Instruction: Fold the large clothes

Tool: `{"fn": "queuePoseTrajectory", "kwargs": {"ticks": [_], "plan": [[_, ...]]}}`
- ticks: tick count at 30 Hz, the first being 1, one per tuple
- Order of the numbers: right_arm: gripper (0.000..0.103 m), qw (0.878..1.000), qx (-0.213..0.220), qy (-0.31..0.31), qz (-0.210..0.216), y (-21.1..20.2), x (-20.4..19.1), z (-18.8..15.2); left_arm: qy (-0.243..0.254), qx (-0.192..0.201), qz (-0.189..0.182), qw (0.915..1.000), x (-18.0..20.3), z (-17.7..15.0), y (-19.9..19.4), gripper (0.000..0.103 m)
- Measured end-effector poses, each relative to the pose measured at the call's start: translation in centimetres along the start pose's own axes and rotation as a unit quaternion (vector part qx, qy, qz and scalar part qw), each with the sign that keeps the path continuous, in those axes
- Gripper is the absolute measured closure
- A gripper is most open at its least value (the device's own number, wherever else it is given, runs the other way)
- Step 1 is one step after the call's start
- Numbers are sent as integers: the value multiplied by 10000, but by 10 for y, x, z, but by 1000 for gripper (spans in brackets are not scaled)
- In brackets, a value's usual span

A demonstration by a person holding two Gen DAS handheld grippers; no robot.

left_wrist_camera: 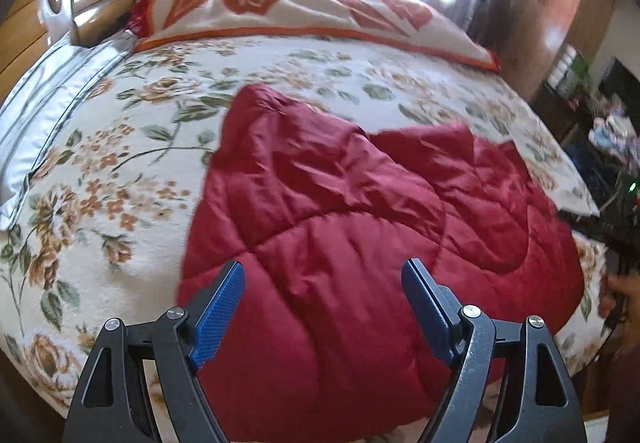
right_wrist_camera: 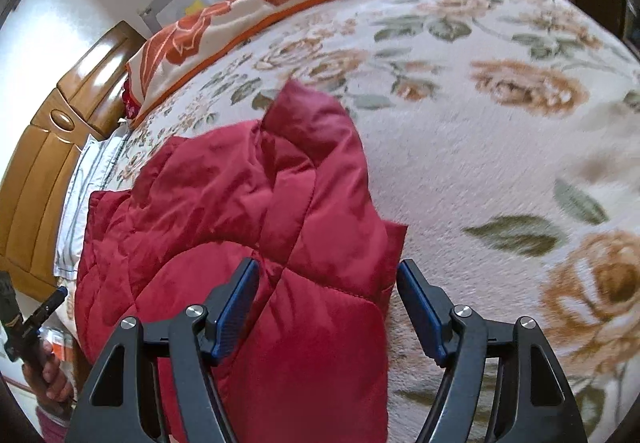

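A dark red quilted jacket (left_wrist_camera: 360, 211) lies partly folded on the floral bedspread (left_wrist_camera: 120, 163), near the bed's front edge. My left gripper (left_wrist_camera: 324, 275) is open and empty, held just above the jacket's near part. In the right wrist view the same jacket (right_wrist_camera: 248, 227) lies with a sleeve or flap pointing up toward the bed's middle. My right gripper (right_wrist_camera: 326, 275) is open and empty above the jacket's right edge. The left gripper (right_wrist_camera: 44, 311) also shows at the far left of the right wrist view.
An orange and cream folded blanket (left_wrist_camera: 304, 15) lies along the far side of the bed. A wooden headboard (left_wrist_camera: 60, 11) and a grey striped pillow (left_wrist_camera: 48, 115) are at the left. A wooden wardrobe (left_wrist_camera: 560, 23) and clutter stand at the right.
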State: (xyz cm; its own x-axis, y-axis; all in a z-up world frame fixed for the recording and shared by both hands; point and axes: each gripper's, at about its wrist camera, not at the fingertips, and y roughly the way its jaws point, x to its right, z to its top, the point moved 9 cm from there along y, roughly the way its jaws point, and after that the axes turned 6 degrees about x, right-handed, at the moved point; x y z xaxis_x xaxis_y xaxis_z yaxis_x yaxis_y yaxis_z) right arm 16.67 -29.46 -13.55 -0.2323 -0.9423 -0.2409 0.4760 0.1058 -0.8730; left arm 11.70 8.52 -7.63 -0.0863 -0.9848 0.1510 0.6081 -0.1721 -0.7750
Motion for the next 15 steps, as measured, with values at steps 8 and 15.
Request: {"fn": "queuePoseTrajectory", "kwargs": {"ticks": [8, 15], "plan": [[30, 9978, 272, -599, 99, -21, -41, 4, 224, -117, -216, 9994, 28, 6, 12, 23], [30, 9920, -3, -1201, 387, 0, -95, -16, 310, -260, -194, 9990, 38, 7, 35, 23]]}}
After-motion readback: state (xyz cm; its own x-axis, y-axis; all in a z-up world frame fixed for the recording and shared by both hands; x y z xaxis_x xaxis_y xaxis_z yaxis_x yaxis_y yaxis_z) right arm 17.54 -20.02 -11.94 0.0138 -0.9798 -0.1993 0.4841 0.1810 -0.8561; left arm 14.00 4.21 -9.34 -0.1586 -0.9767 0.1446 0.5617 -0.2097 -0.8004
